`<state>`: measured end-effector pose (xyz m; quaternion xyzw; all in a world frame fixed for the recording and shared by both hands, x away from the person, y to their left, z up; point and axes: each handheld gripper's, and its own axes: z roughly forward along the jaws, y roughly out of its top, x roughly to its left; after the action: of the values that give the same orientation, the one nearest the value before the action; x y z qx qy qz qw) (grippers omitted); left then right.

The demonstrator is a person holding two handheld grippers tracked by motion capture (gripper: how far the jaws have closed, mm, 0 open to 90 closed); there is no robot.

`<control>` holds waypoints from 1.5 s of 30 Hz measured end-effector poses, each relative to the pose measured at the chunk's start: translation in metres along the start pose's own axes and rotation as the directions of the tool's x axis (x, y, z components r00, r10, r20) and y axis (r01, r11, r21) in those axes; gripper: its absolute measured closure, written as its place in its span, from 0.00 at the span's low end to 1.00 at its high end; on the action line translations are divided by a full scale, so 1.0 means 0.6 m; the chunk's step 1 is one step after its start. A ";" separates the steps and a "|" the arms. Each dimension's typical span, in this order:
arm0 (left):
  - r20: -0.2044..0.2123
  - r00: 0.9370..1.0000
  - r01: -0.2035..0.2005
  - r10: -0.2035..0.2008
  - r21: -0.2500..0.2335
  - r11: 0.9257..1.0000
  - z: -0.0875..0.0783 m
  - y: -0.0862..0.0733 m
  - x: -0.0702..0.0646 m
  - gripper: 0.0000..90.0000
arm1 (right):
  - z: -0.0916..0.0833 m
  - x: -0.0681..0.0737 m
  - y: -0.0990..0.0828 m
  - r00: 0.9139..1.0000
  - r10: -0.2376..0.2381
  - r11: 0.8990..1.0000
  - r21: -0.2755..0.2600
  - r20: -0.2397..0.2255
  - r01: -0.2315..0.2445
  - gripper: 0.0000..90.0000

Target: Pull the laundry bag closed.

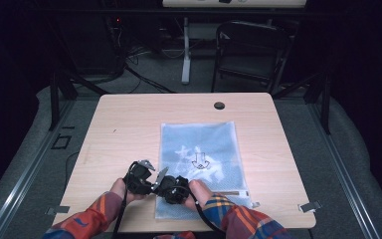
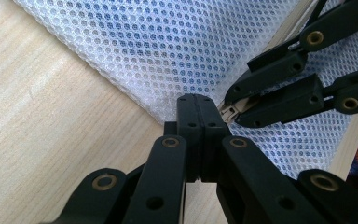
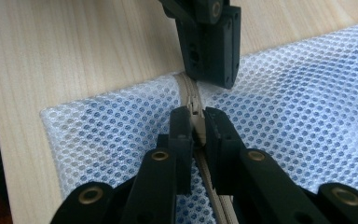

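Mesh bag, white over something blue, lies flat on the wooden table toward its near edge in the high view, where the left gripper and right gripper meet at the bag's near left corner, each in a hand with a plaid sleeve. In the left gripper view its jaws press together on the bag's edge (the mesh runs right up to the tips), with the right gripper just beside, nipping the zipper pull. In the right gripper view the jaws pinch the beige zipper pull on the zipper, the left gripper clamped just beyond at the zipper's end.
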<state>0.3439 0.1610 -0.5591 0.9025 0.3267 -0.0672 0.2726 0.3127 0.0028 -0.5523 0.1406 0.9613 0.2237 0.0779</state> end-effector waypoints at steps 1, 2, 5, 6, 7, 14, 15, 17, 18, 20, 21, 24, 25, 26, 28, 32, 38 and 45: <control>0.000 1.000 -0.001 0.001 0.001 1.000 0.000 0.000 0.000 1.00 | -0.001 -0.001 -0.001 1.000 0.001 1.000 0.002 -0.001 -0.001 0.91; 0.002 1.000 0.000 0.000 0.002 1.000 0.000 0.000 0.000 1.00 | -0.001 -0.001 -0.001 1.000 0.001 1.000 0.001 -0.001 -0.001 0.91; 0.000 1.000 -0.004 0.004 0.002 1.000 0.000 0.000 0.000 1.00 | -0.002 -0.001 -0.003 1.000 0.002 1.000 0.002 -0.002 -0.002 0.91; 0.002 1.000 -0.004 0.004 0.003 1.000 0.000 0.000 0.001 1.00 | -0.002 -0.002 -0.003 1.000 0.001 1.000 0.001 -0.002 -0.001 0.91; 0.002 1.000 -0.005 0.005 0.002 1.000 0.000 0.000 0.001 1.00 | -0.003 -0.002 -0.003 1.000 -0.001 1.000 0.003 -0.001 0.001 0.91; 0.002 1.000 -0.007 0.007 0.003 1.000 0.000 0.000 0.001 1.00 | -0.004 -0.003 -0.005 1.000 -0.001 1.000 0.002 -0.004 0.001 0.91; 0.003 1.000 -0.004 0.004 0.002 1.000 0.000 0.000 0.001 1.00 | -0.005 -0.003 -0.005 1.000 -0.006 1.000 0.008 -0.001 0.006 0.91; 0.003 1.000 -0.006 0.006 0.004 1.000 -0.001 0.000 0.001 1.00 | -0.005 -0.003 -0.006 1.000 -0.003 1.000 0.006 -0.002 0.003 0.91; 0.003 1.000 -0.007 0.007 0.003 1.000 -0.001 0.000 0.001 1.00 | -0.005 -0.003 -0.006 1.000 -0.004 1.000 0.007 -0.001 0.004 0.91; 0.002 1.000 -0.007 0.007 0.002 1.000 0.000 0.000 0.001 1.00 | -0.005 -0.003 -0.005 1.000 -0.007 1.000 0.007 0.001 0.007 0.91; 0.002 1.000 -0.007 0.007 0.002 1.000 0.000 0.000 0.001 1.00 | -0.005 -0.003 -0.005 1.000 -0.007 1.000 0.007 0.001 0.007 0.91; 0.004 1.000 -0.008 0.008 0.007 1.000 -0.001 0.000 0.001 1.00 | -0.007 -0.003 -0.006 1.000 -0.008 1.000 0.012 0.000 0.008 0.91; 0.004 1.000 -0.007 0.007 0.011 1.000 -0.001 0.001 0.002 1.00 | -0.008 -0.004 -0.008 1.000 -0.008 1.000 0.018 0.000 0.008 0.91; 0.004 1.000 -0.007 0.007 0.011 1.000 -0.001 0.001 0.002 1.00 | -0.008 -0.004 -0.008 1.000 -0.008 1.000 0.018 0.000 0.008 0.91; 0.003 1.000 -0.008 0.008 0.001 1.000 0.000 0.000 0.001 1.00 | -0.010 -0.005 -0.009 1.000 -0.009 1.000 0.024 0.003 0.008 0.91; 0.003 1.000 -0.007 0.007 0.001 1.000 0.000 0.000 0.002 1.00 | -0.013 -0.007 -0.013 1.000 -0.004 1.000 0.027 0.003 0.004 0.91; 0.002 1.000 -0.005 0.005 0.000 1.000 -0.001 0.000 0.002 1.00 | -0.017 -0.011 -0.020 1.000 -0.005 0.999 0.032 -0.002 0.005 0.91; -0.007 1.000 -0.013 0.013 0.006 1.000 -0.001 0.001 0.000 1.00 | -0.016 -0.012 -0.027 1.000 -0.005 0.999 0.040 -0.004 0.005 0.91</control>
<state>0.3443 0.1612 -0.5584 0.9056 0.3215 -0.0633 0.2693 0.3140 -0.0171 -0.5506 0.1394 0.9661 0.2044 0.0736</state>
